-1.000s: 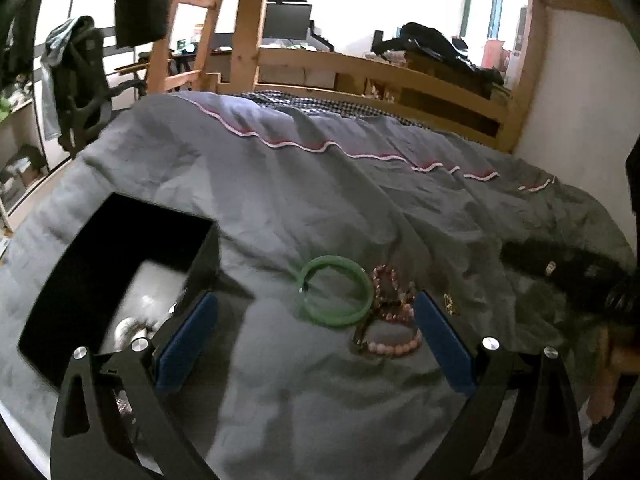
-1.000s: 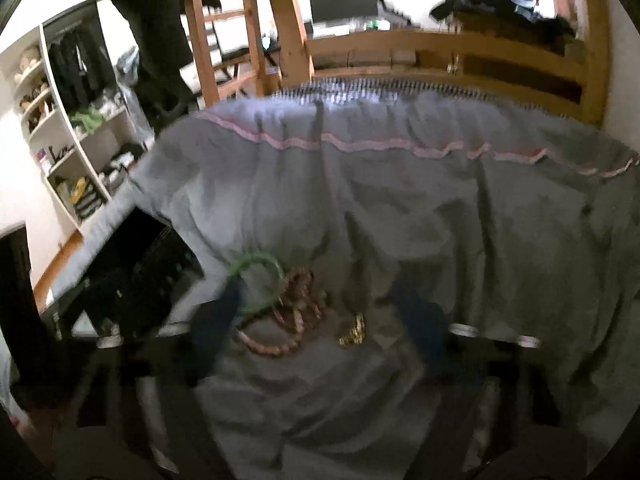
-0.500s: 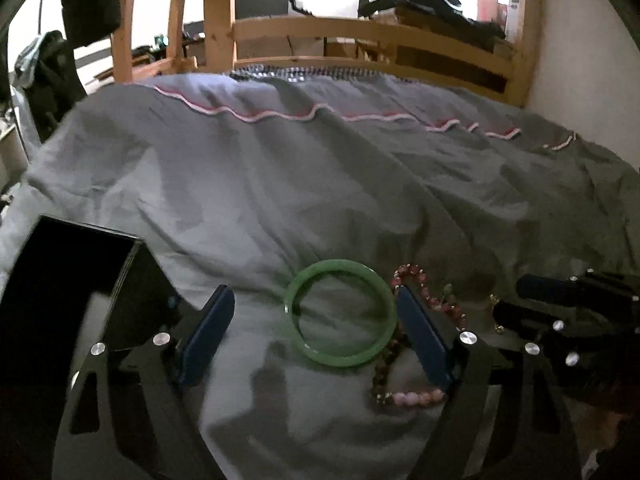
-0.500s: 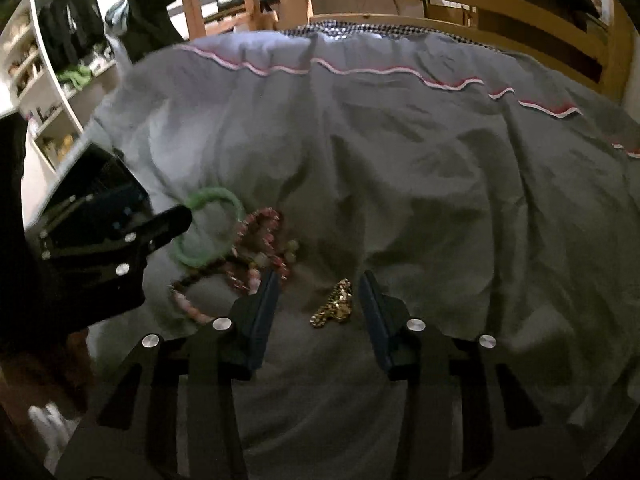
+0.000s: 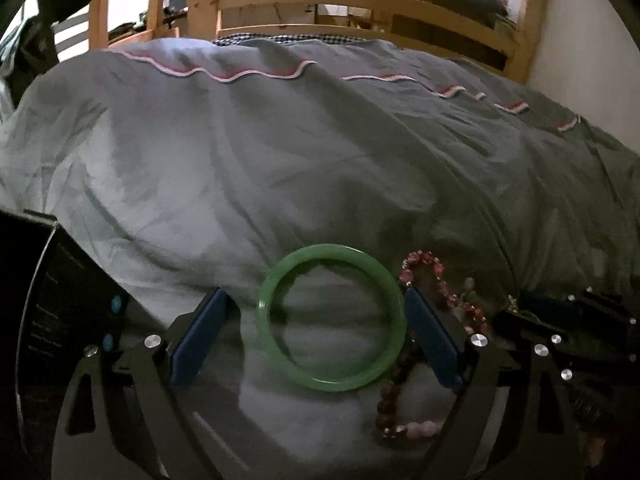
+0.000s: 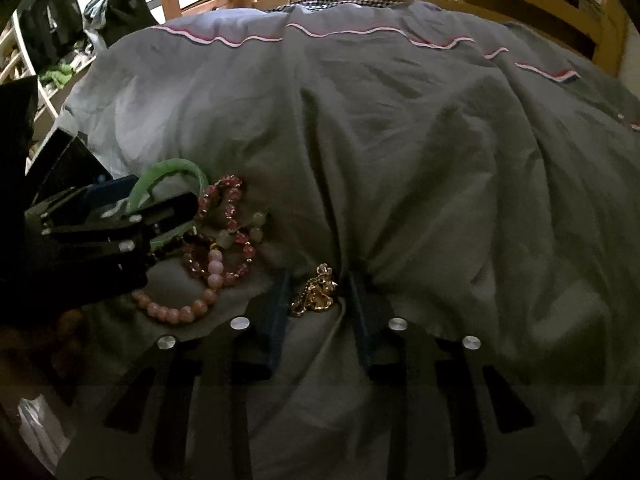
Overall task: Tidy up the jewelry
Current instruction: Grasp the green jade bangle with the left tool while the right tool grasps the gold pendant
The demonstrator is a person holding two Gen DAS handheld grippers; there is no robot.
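on the bed, left wrist view: grey duvet with a red-and-white piped edge, wooden bed frame behind. green bangle lies flat on the duvet, its round opening facing up, between the two blue pads of the left gripper. jaws wide and opening; the right pad sits just beside the bangle's right rim, contact not clear, and the left pad stands apart from the rim. red bead bracelet lies just right of the bangle, partly behind the right pad. pink bead bracelet lies below it, nearer the camera. black box stands at the left edge. right gripper shows as dark metal at the far right.

on the bed, right wrist view: gold chain, a small heap, long axis running from lower left up to upper right, lies between the blue pads of the right gripper. jaws narrow and closing; the pads stand close on either side, not clearly pressing. pink bead bracelet and red bead bracelet lie left of the chain, overlapping. green bangle lies further left, partly hidden by the left gripper. black box at the left edge.
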